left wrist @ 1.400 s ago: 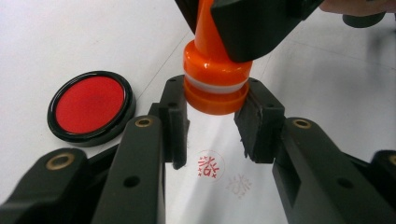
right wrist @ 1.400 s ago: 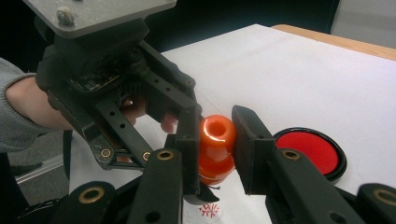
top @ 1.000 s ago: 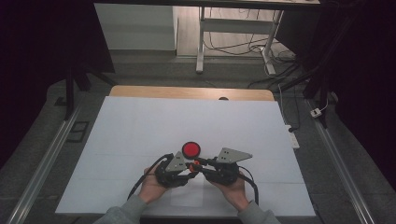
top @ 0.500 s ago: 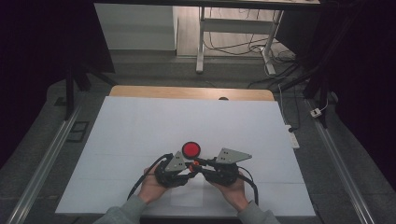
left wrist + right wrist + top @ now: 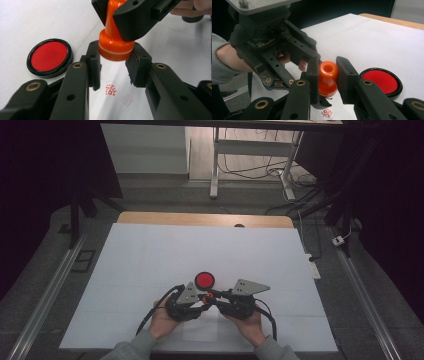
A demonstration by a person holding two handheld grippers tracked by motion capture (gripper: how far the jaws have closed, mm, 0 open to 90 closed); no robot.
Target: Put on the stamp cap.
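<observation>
Orange plastic stamp (image 5: 115,47) clamped at its base by left gripper (image 5: 113,66) and at its handle by right gripper (image 5: 326,75), above white paper (image 5: 117,105) bearing red imprints (image 5: 111,89), round red ink pad (image 5: 204,280) just beyond, near table edge.

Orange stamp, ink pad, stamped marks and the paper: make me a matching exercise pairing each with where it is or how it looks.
Things:
1. orange stamp
2. ink pad
3. red stamped mark
4. faint stamped mark

Descriptions:
A. round, black-rimmed, lying open on the white paper
B. pale print, hardly inked
C. clamped by both tools, off the paper
D. crisp circle printed below the stamp

Pairs: 1-C, 2-A, 3-D, 4-B
</observation>
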